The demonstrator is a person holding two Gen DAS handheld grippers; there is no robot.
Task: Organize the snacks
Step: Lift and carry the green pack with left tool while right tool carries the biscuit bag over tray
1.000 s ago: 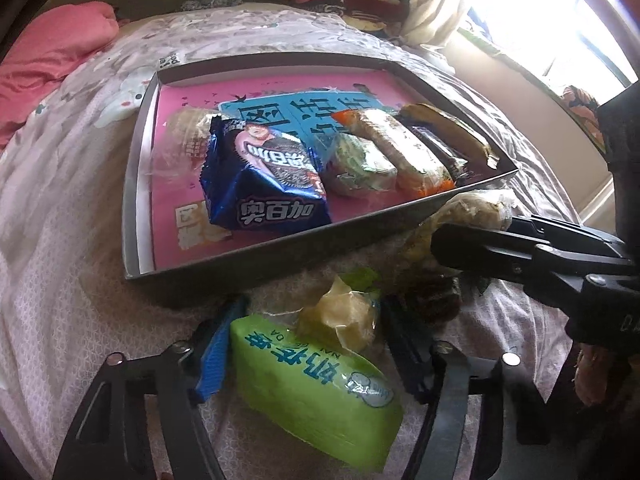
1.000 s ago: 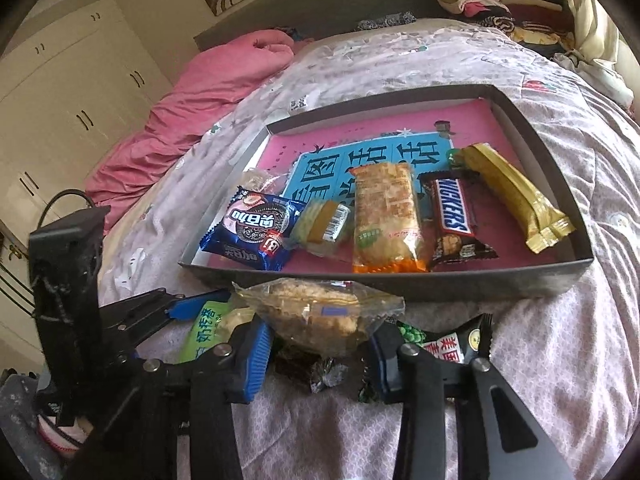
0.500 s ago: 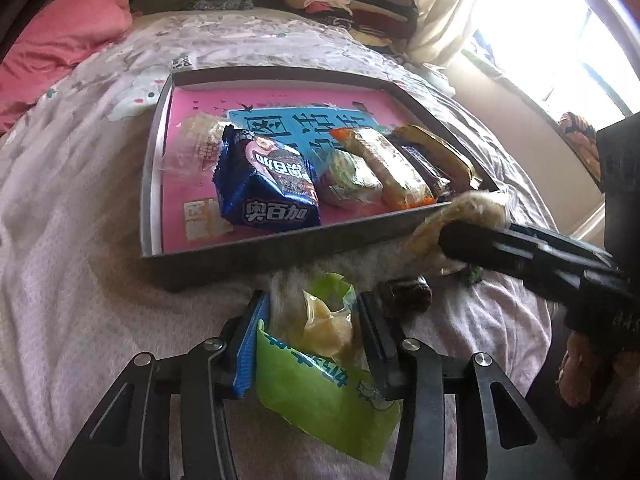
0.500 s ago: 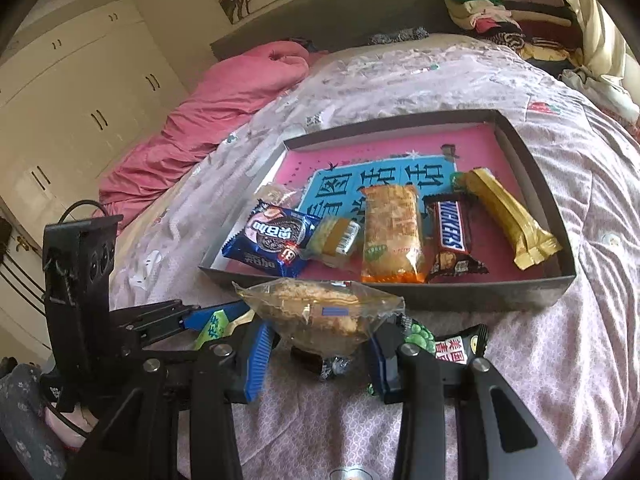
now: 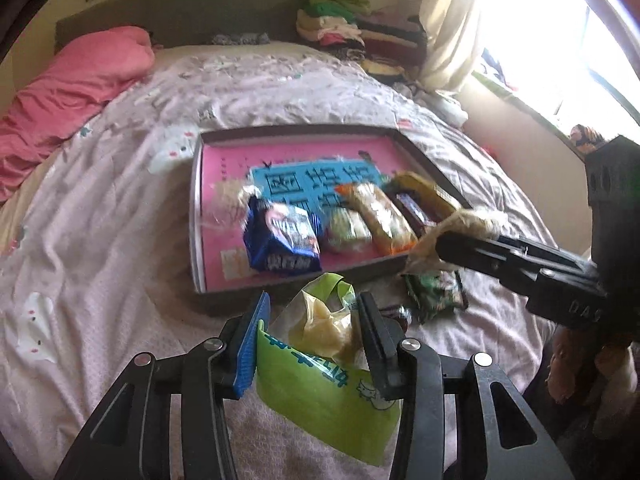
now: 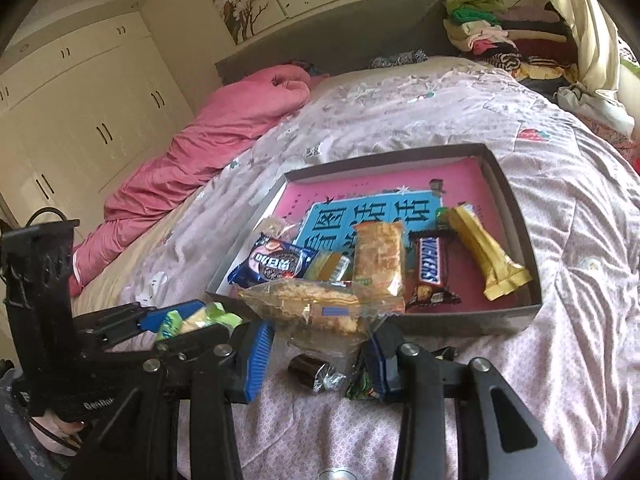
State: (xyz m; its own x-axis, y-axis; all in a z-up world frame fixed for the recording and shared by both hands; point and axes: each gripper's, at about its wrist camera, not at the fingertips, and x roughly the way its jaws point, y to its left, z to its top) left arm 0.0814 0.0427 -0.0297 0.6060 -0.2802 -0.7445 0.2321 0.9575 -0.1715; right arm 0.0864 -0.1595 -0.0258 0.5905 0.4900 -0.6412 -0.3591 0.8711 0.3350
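Observation:
My left gripper [image 5: 310,316] is shut on a green snack packet [image 5: 320,376] and holds it above the bed in front of the tray. It also shows in the right wrist view [image 6: 192,320]. My right gripper [image 6: 320,340] is shut on a clear-wrapped cracker pack [image 6: 316,306], lifted near the tray's front wall; it shows in the left wrist view [image 5: 460,224]. The grey tray [image 6: 516,216] with a pink base holds a blue Oreo pack [image 6: 276,266], a small green-yellow pack [image 6: 330,266], an orange cracker bar [image 6: 378,256], a Snickers bar [image 6: 430,270] and a gold bar [image 6: 486,250].
A dark wrapped candy [image 6: 314,372] and a green-wrapped snack [image 5: 434,292] lie on the patterned bedspread [image 6: 580,360] in front of the tray. A pink quilt [image 6: 208,140] lies at the far left. Folded clothes [image 6: 492,36] are piled at the headboard's right.
My left gripper closed on the green packet and lifted it off the bed. My right gripper rose with the cracker pack. Both cameras pulled back and up from the tray.

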